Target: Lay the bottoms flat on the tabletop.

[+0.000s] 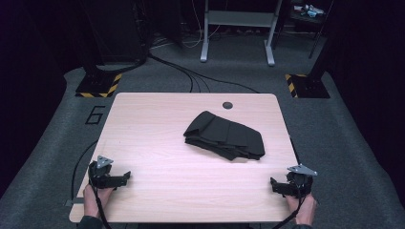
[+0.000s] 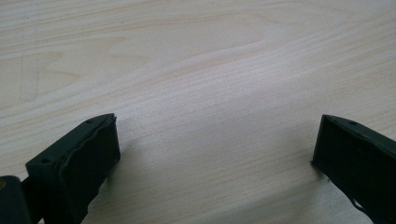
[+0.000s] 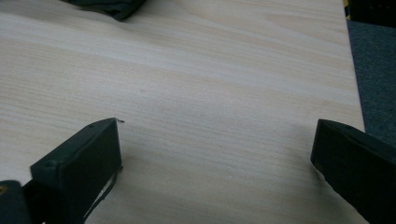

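Black cloth (image 1: 224,136) lies ahead, between left gripper (image 1: 125,177) and right gripper (image 1: 273,183); both gape, empty. Likely soft, light, limp; pinch a corner.

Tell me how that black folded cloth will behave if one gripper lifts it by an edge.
The black cloth lies in soft, uneven folds, so it will likely droop and unfold. It looks light for its size. Pushed across the smooth wooden table, it would probably bunch up rather than slide whole.
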{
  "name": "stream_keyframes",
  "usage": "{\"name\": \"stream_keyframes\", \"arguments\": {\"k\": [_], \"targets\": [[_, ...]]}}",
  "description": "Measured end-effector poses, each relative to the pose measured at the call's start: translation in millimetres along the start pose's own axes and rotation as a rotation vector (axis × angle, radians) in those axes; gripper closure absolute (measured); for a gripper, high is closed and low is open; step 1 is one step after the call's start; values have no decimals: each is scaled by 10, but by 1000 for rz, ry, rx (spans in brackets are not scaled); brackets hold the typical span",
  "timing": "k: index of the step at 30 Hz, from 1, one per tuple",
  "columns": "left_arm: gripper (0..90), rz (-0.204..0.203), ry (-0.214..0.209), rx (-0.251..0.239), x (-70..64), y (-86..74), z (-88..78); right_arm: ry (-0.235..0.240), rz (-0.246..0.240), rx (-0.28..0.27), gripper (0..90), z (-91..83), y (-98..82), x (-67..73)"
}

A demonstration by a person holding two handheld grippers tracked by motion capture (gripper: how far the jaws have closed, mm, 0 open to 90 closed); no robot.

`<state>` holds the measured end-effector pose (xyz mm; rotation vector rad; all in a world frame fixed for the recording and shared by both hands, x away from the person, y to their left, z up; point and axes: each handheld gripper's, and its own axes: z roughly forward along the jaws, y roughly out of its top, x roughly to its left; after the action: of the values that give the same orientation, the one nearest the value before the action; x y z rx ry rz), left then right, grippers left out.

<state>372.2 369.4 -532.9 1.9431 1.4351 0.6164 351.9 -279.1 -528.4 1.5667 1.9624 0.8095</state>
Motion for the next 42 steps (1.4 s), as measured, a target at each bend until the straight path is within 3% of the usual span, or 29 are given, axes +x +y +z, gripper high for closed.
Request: {"name": "stream_keyframes", "arguments": {"k": [5,12,17,23,32,38,42], "targets": [[3,0,5,2,-6,0,-3,1,2,0,0,5,15,-17],[2,-3,1,1,-6,-1,-1,38,89,-25,0,-35,29,-69],[3,-3,0,1,-4,-1,0,59,83,-32,0,-83,123,-28],[3,-4,0,1,-5,-1,0,91,58,-65,0,-162,406,70],[4,-3,0,1,-5,-1,-1,122,15,-80,0,-139,766,210],[3,-1,1,0,-6,-1,-1,160,-25,-80,0,-11,1087,368],[3,-1,1,1,-5,-1,-1,208,-38,-65,0,212,1367,540]]}}
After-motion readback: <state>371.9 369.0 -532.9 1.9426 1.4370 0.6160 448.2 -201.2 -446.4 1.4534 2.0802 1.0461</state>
